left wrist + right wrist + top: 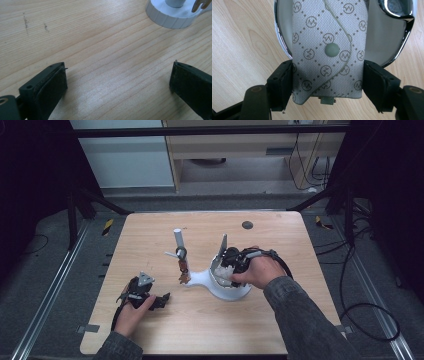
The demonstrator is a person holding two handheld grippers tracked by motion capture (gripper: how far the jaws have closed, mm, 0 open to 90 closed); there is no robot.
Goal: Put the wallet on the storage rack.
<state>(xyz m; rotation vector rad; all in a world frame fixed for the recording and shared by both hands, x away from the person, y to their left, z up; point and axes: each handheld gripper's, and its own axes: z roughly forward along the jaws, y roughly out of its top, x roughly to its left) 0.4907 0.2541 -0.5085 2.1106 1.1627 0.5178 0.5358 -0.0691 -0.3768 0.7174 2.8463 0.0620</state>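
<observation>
We see our right tongs (327, 82) clamped on a grey patterned pouch (328, 50) over the white dish (227, 289) right of centre, while our left tongs (117, 82) rest wide open and empty on the worktop (100, 50).

Your sleeves (300, 312) are dark grey knit. Your black two-jaw grippers, left gripper (162, 300) and right gripper (328, 85), have screw holes. The left one carries a grey three-cornered plate (145, 279).
</observation>
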